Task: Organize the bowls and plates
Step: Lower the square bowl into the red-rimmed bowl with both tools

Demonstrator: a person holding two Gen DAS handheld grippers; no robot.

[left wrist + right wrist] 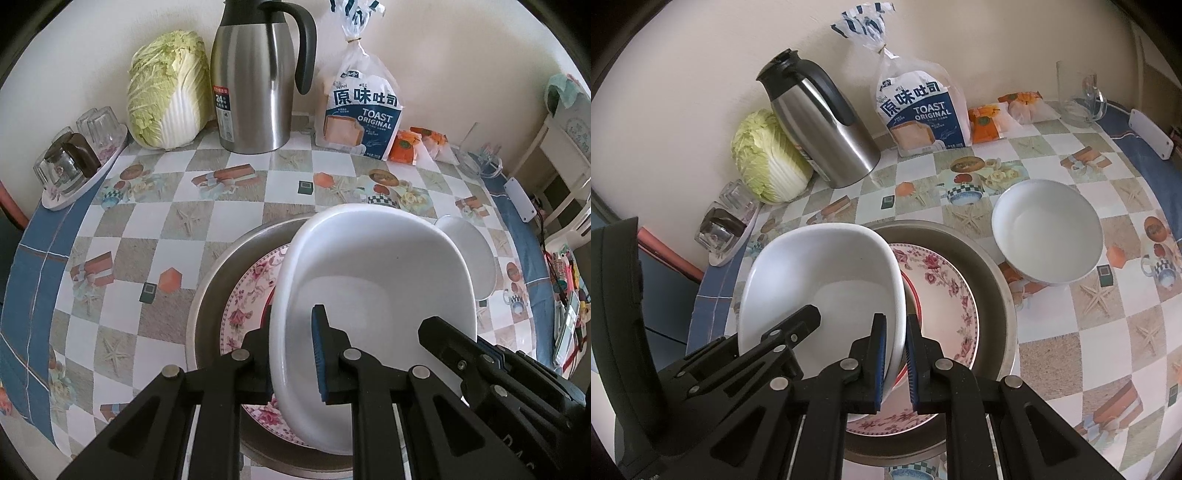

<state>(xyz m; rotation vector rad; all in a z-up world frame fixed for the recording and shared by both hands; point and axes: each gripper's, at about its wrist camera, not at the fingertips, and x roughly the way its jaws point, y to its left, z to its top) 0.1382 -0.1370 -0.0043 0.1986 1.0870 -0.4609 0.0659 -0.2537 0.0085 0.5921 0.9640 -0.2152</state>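
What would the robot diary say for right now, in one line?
left claw: shut on white bowl rim | right claw: shut on opposite rim | bowl above floral plate in metal pan

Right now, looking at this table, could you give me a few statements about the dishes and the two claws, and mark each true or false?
1. Both claws grip the same white dish. True: the left claw pinches one side of its rim, the right claw the other.
2. The white dish lies flat on the tablecloth. False: it is held tilted over the floral plate.
3. The floral plate sits inside a metal pan. True.
4. The round white bowl is stacked in the pan. False: it stands on the tablecloth beside the pan.
5. The bread bag stands left of the steel jug. False: it stands to its right.
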